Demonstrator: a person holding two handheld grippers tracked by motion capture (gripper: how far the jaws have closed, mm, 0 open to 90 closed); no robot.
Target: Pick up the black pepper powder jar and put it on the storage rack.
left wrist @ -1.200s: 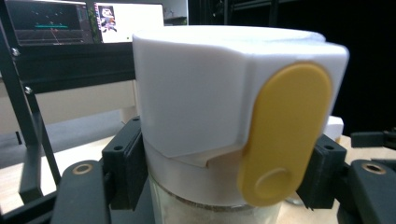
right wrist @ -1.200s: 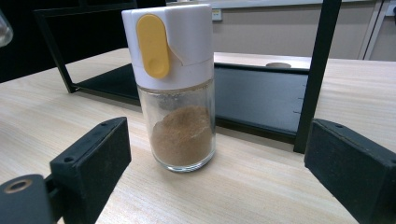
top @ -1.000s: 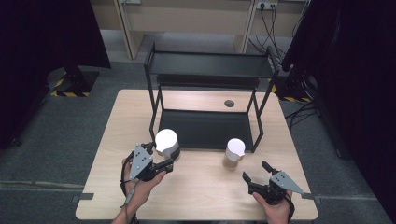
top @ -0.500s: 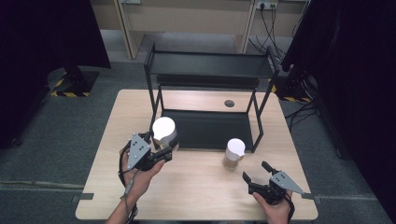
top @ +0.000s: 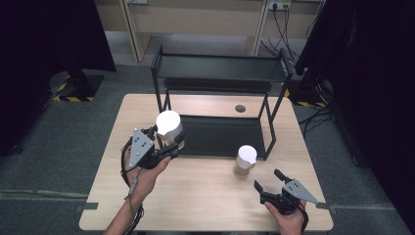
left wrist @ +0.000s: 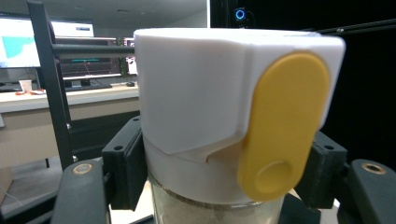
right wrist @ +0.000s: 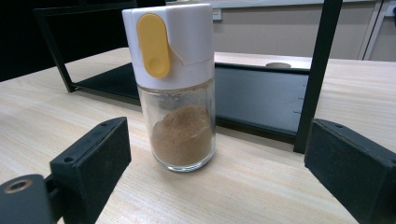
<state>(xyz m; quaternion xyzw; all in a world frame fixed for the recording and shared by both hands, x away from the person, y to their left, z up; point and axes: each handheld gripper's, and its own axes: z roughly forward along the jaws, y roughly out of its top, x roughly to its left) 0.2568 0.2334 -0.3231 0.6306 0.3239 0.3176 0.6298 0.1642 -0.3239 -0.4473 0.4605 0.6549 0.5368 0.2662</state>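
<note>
Two spice jars here — the left gripper (top: 169,142) is clamped on one jar (top: 169,126) just under its white lid (left wrist: 196,88) (yellow flap (left wrist: 285,126) facing the camera), held above the table (top: 195,196) by the black rack (top: 220,73). The right gripper (top: 268,180) sits wide open, its jaws apart from the second jar (right wrist: 175,88) standing on the wood.

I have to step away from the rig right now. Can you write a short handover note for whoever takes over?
Left gripper: shut on a spice jar with a white lid, held above the table near the left front post of the black shelf rack.
Right gripper: open, holding nothing, low over the table's front right, pointing at the second spice jar.
Done: first jar picked up.
Left: it looks bound for the rack, though not yet placed; the second jar stands untouched on the table by the rack's right front post.
</note>
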